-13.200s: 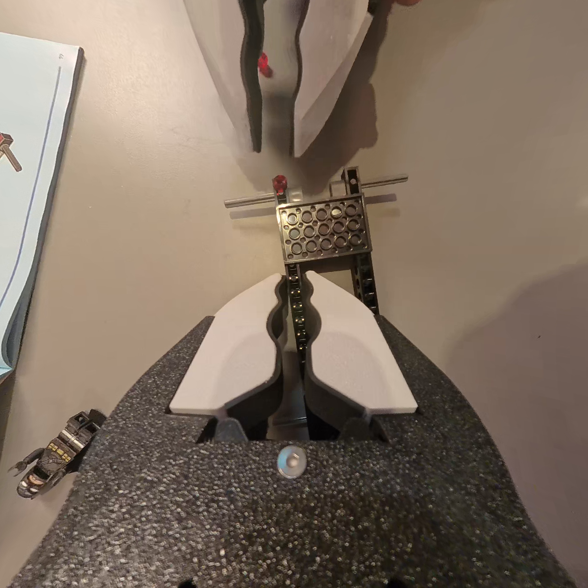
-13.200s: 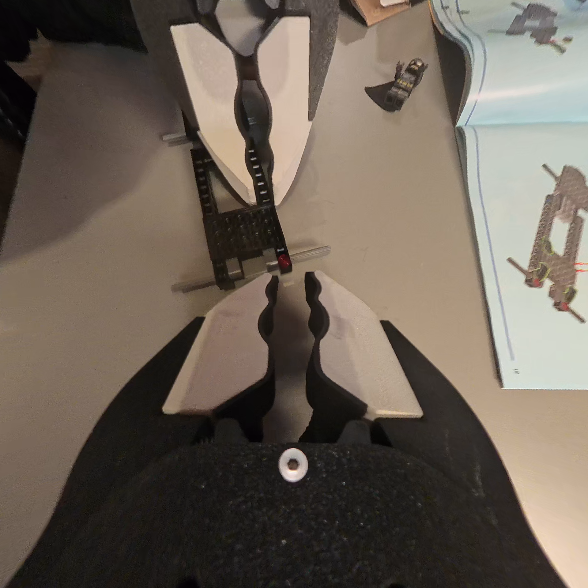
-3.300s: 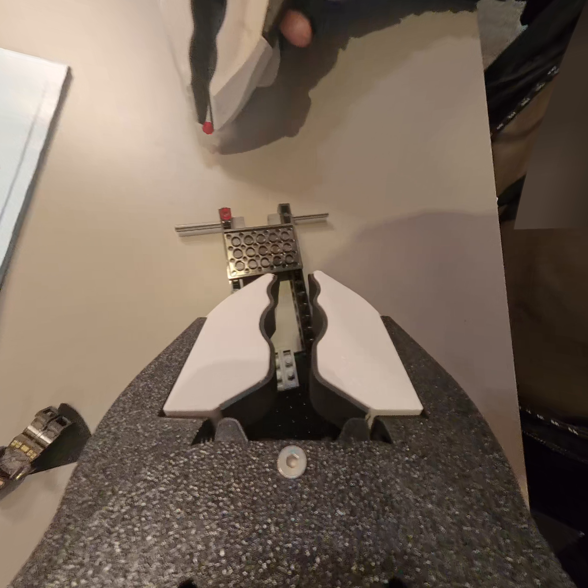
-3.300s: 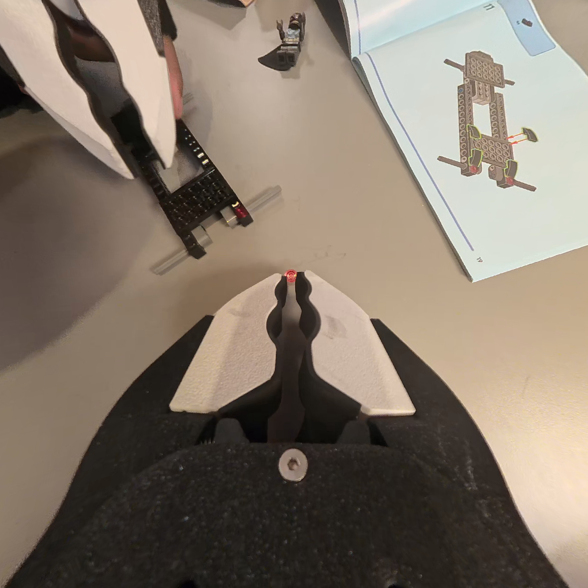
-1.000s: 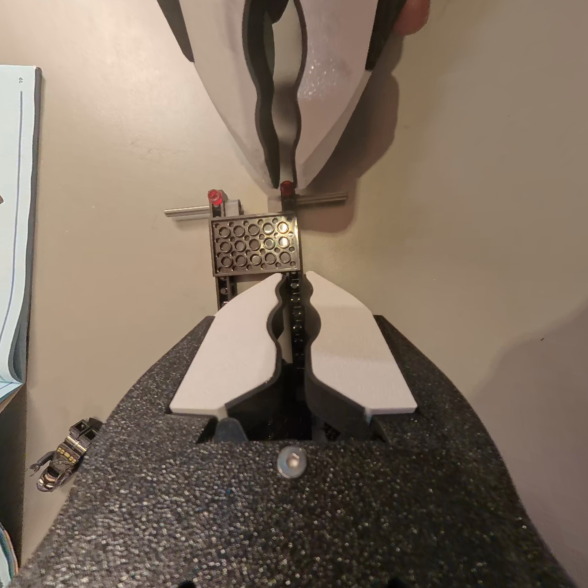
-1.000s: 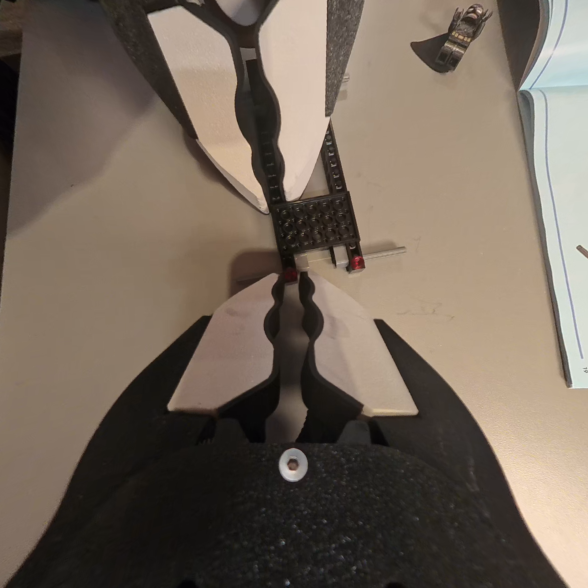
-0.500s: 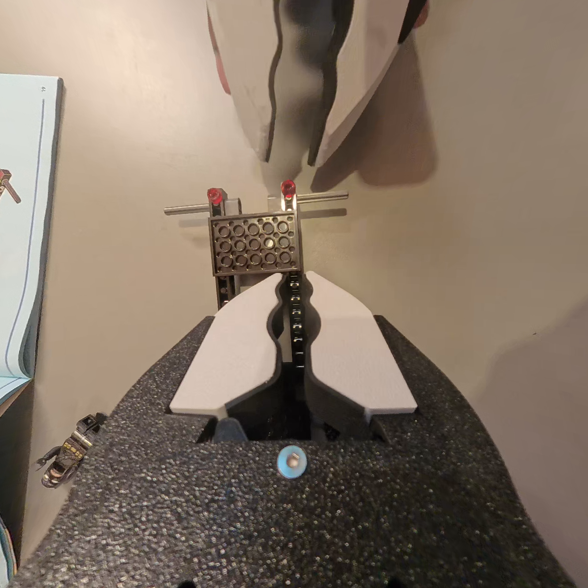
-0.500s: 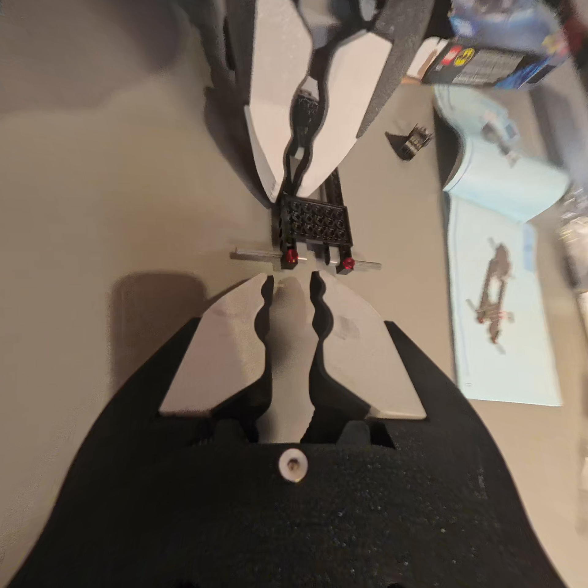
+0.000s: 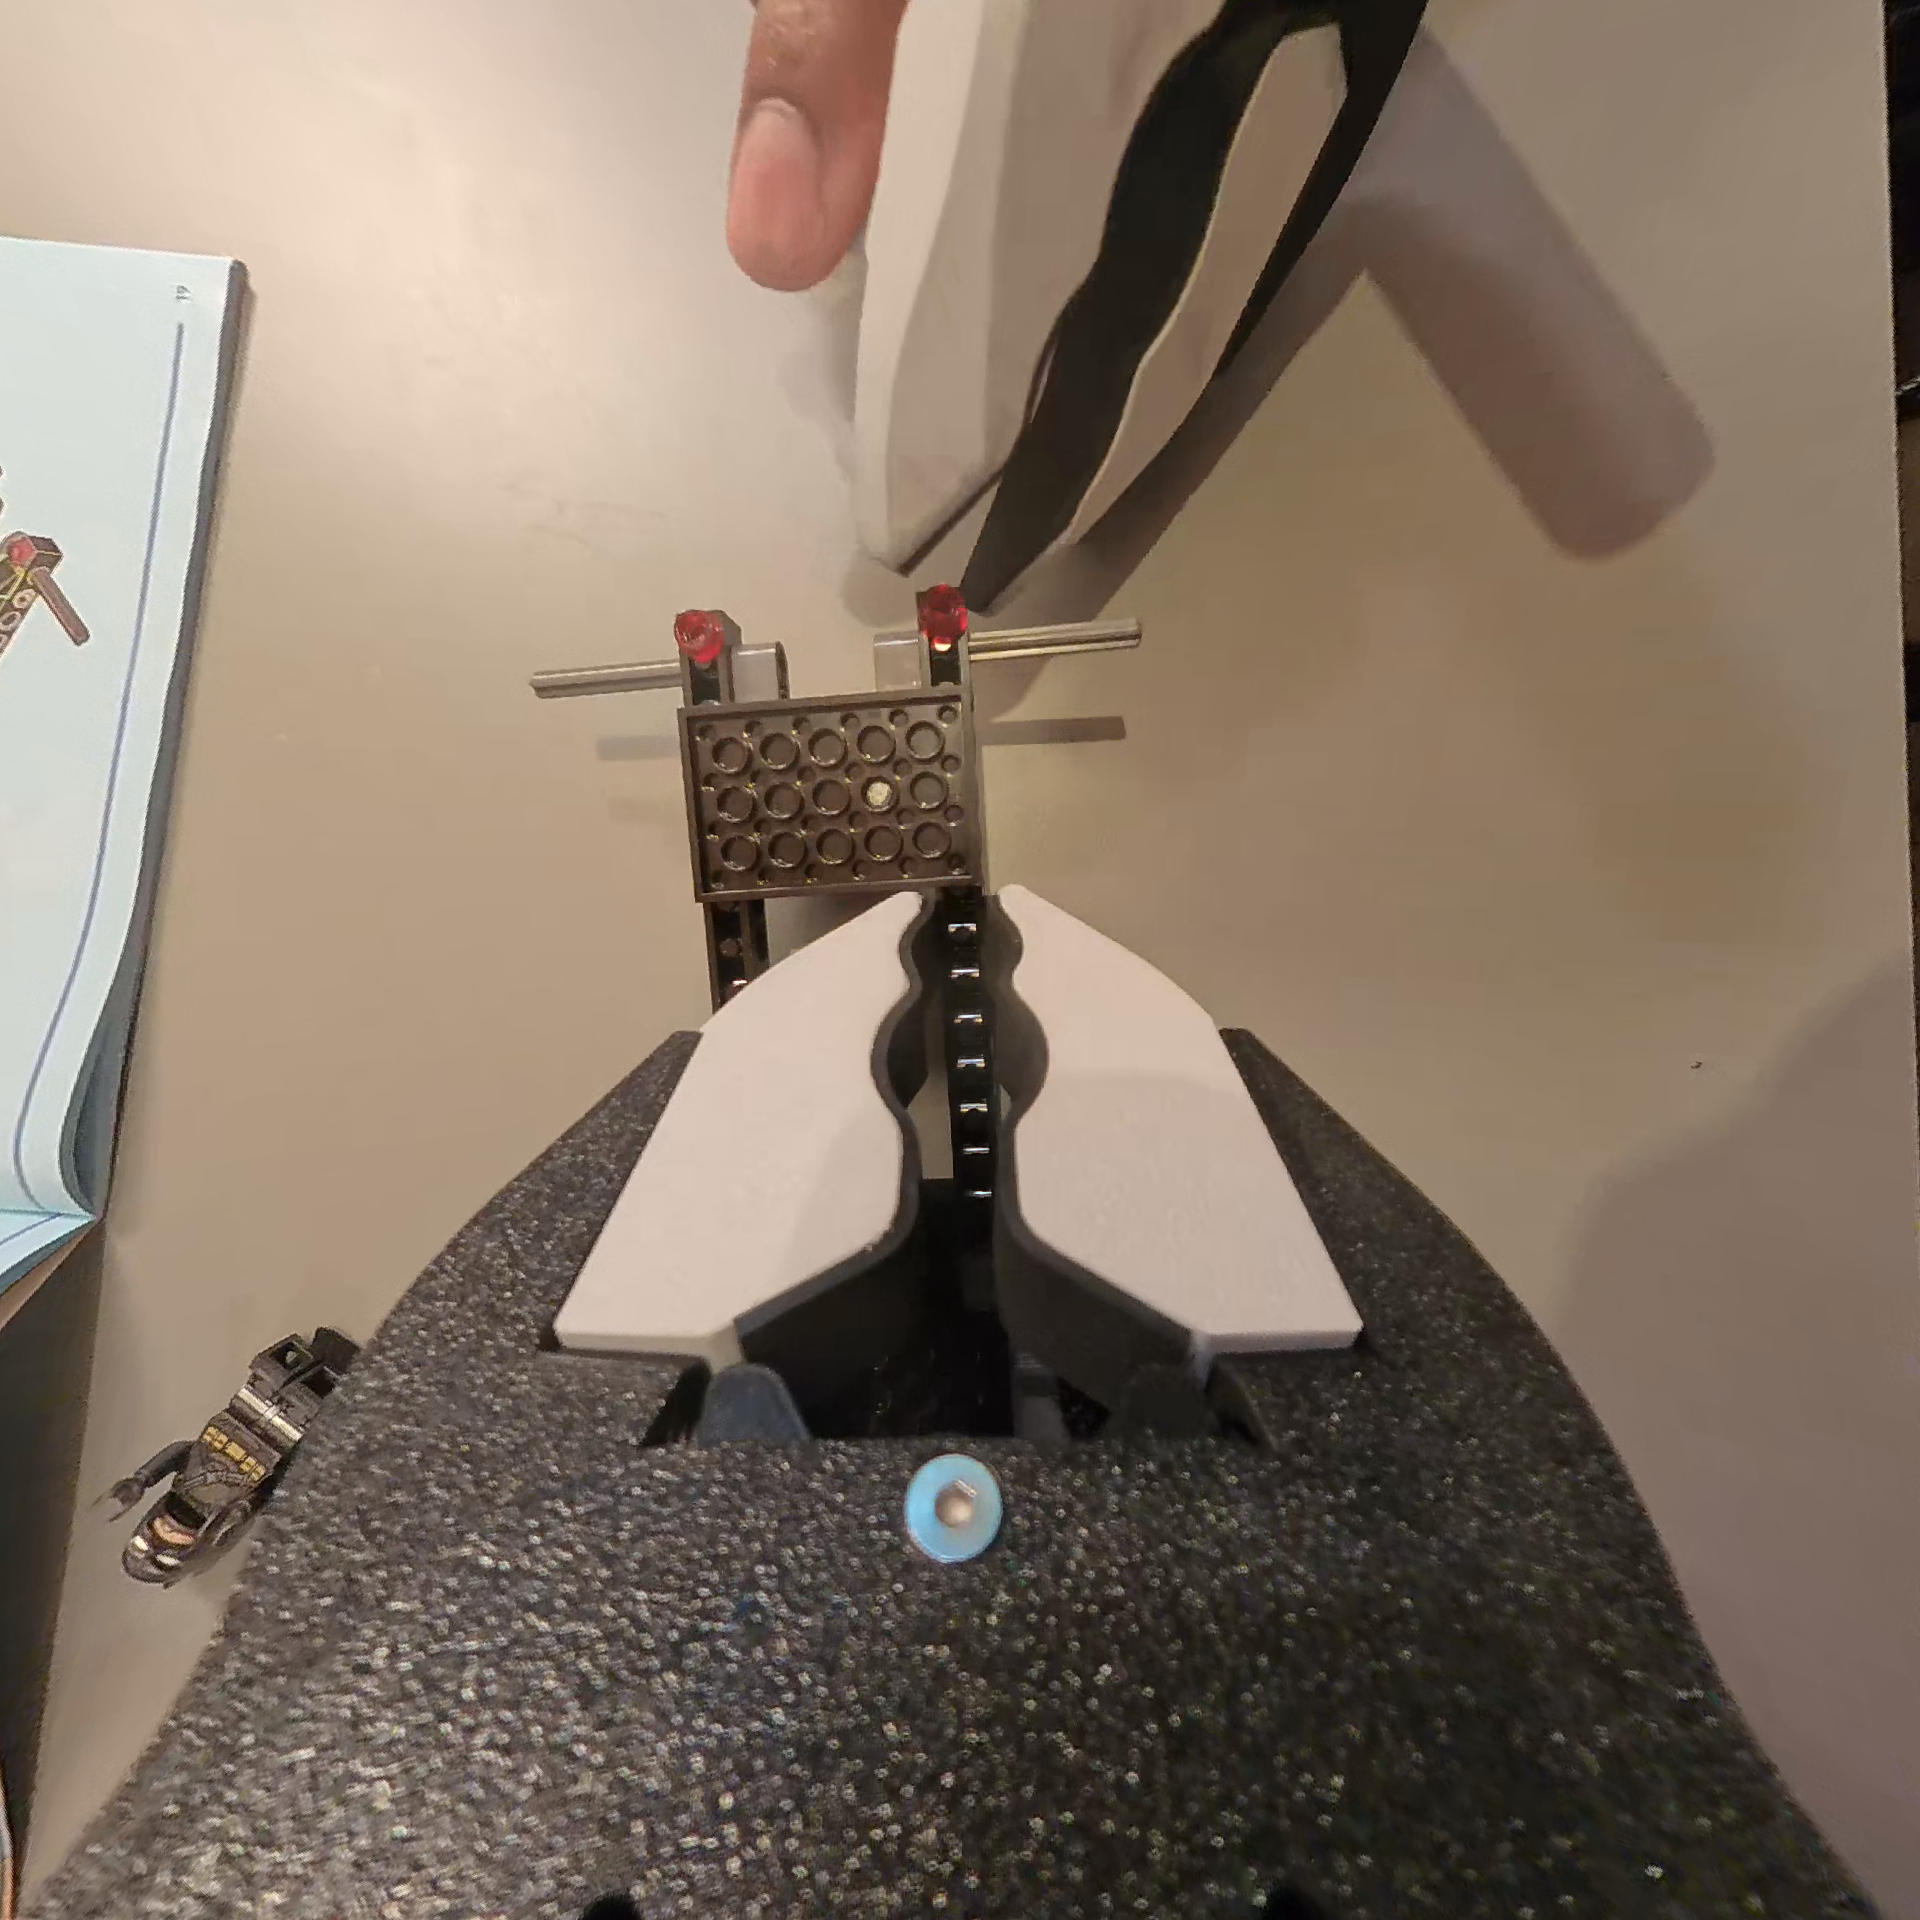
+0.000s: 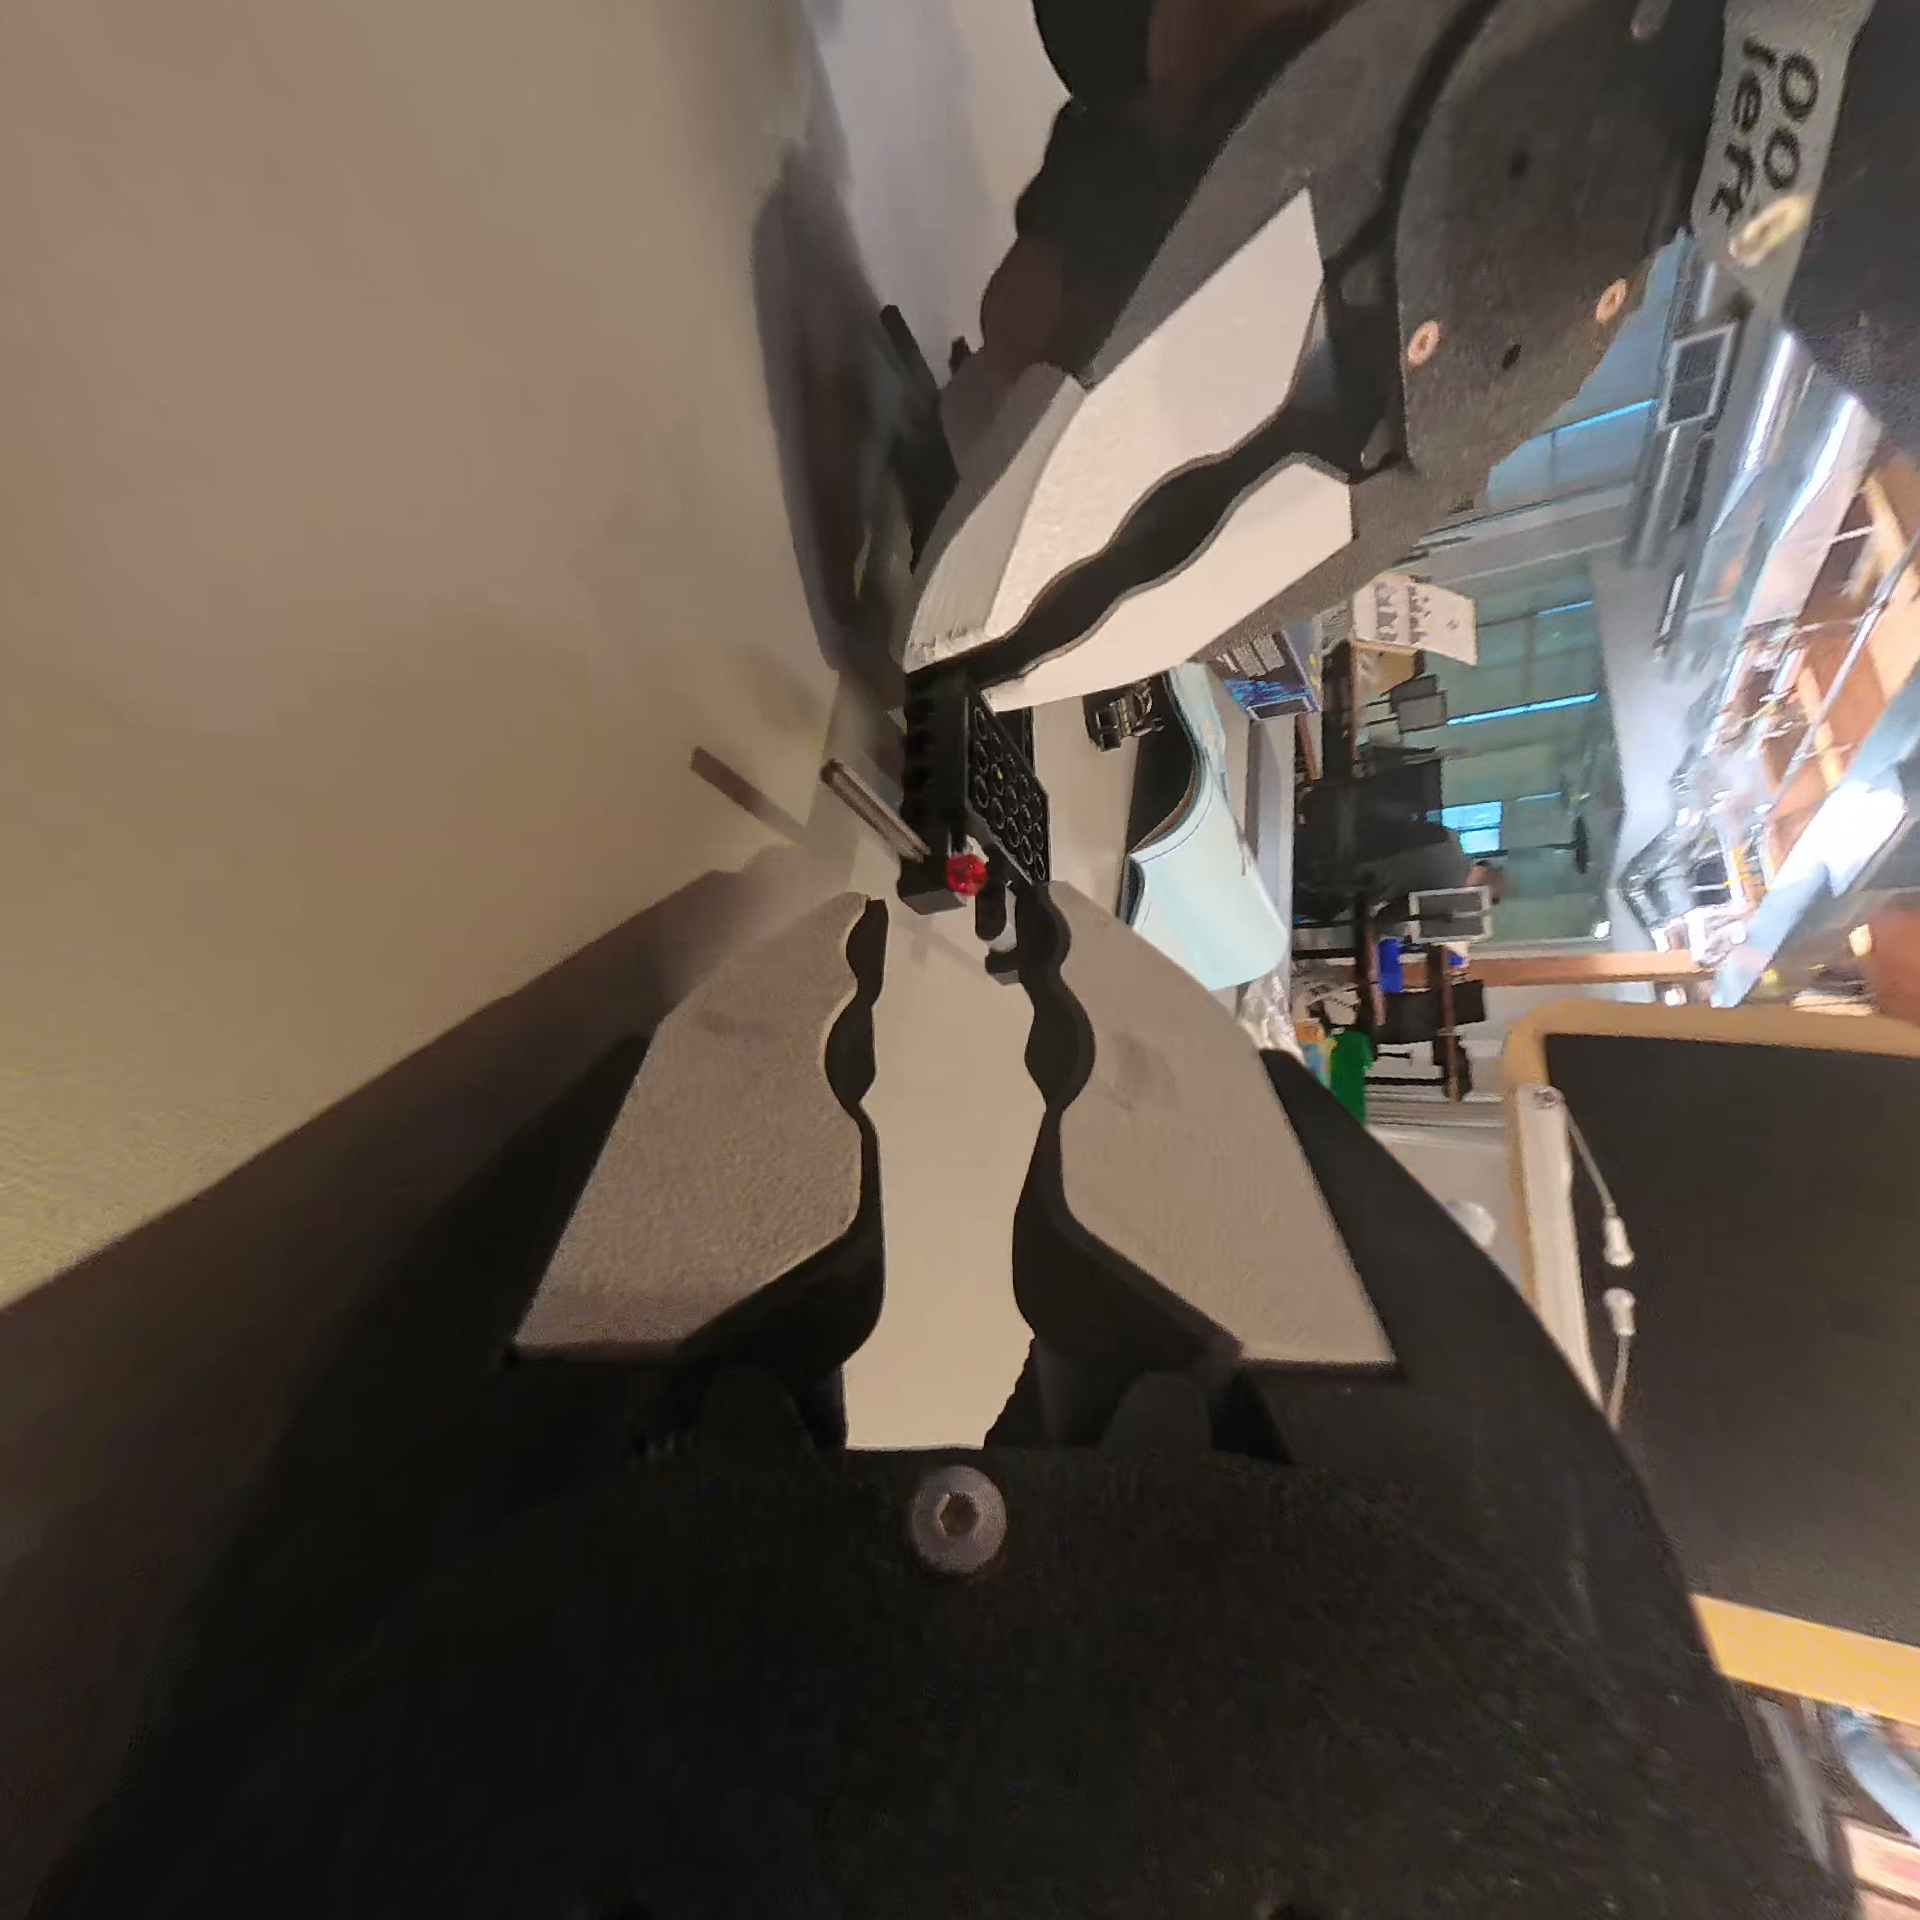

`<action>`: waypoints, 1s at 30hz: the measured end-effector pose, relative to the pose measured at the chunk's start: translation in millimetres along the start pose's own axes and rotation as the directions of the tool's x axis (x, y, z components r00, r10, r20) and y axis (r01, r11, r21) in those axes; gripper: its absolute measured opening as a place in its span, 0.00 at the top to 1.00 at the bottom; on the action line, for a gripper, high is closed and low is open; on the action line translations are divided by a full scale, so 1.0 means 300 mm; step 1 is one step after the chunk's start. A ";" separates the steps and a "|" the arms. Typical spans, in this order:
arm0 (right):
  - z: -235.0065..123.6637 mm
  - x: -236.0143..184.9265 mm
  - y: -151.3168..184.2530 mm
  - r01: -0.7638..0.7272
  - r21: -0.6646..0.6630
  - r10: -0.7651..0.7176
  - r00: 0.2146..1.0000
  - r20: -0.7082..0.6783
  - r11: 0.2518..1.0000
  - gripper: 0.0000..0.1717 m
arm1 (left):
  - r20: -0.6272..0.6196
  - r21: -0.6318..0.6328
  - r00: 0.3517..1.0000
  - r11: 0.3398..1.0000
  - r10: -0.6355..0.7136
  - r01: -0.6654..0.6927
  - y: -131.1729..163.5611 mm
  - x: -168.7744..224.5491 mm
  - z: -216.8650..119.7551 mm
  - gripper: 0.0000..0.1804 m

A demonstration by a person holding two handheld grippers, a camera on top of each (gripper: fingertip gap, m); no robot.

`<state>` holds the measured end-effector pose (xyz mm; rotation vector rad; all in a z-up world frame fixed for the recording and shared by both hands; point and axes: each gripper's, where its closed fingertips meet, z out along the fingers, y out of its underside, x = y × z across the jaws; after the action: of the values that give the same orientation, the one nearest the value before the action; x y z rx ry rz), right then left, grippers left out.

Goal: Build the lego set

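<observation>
- Left wrist view: the left gripper (image 9: 961, 914) is clamped narrowly on a black studded beam (image 9: 968, 1049) that belongs to a small black brick frame (image 9: 831, 805), both pads pressing its sides and holding the frame above the beige tabletop (image 9: 1455, 935)
- At the frame's far end a grey axle (image 9: 1049, 639) runs crosswise, with a red stud (image 9: 698, 634) on one post and a second red stud (image 9: 940, 613) on the other
- The right gripper (image 9: 1049, 540) hangs tilted just beyond that second stud, its jaws apart and nothing between them; a fingertip (image 9: 800, 187) shows beside it
- A pale blue instruction booklet (image 9: 94, 727) lies at the left edge, a dark minifigure (image 9: 218, 1455) near the left gripper's body
- Right wrist view: rolled sideways and blurred, the right gripper (image 10: 951, 914) stands open and bare, the frame's red-studded end (image 10: 964, 871) just ahead of its tips without touching either pad
- The left gripper (image 10: 956, 655) is seen gripping the frame's other end
- Beyond the table edge lies a cluttered workroom with windows, shelving and a seated person (image 10: 1392, 862)
</observation>
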<state>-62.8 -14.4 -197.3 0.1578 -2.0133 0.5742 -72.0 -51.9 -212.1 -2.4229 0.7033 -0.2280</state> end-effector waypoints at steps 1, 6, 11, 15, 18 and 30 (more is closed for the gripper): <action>0.003 0.001 -0.002 0.023 -0.002 -0.023 1.000 -0.011 1.000 0.86 | -0.001 0.000 1.000 1.000 0.000 0.000 0.001 0.000 -0.001 0.96; 0.010 0.013 -0.012 0.117 0.001 -0.117 0.991 -0.071 0.993 0.85 | -0.004 0.006 1.000 1.000 -0.002 0.002 -0.003 0.001 -0.004 0.96; 0.016 0.008 -0.012 0.178 -0.009 -0.178 0.980 -0.089 0.984 0.85 | -0.004 0.005 1.000 1.000 -0.005 0.005 0.000 -0.001 -0.005 0.96; 0.016 0.010 -0.011 0.199 -0.010 -0.199 0.975 -0.097 0.980 0.85 | -0.006 0.010 1.000 1.000 -0.005 0.005 -0.003 0.000 -0.006 0.96; 0.018 0.008 -0.011 0.220 -0.011 -0.220 0.970 -0.102 0.975 0.85 | -0.008 0.016 1.000 1.000 -0.005 0.005 -0.005 0.001 -0.009 0.96; 0.024 0.015 -0.013 0.253 -0.013 -0.253 0.958 -0.133 0.967 0.86 | -0.018 0.033 1.000 0.999 -0.001 0.002 -0.016 0.009 -0.014 0.96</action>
<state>-69.5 -20.6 -194.9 0.3644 -1.8263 0.4141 -69.2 -52.3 -205.9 -2.3931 0.7001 -0.2603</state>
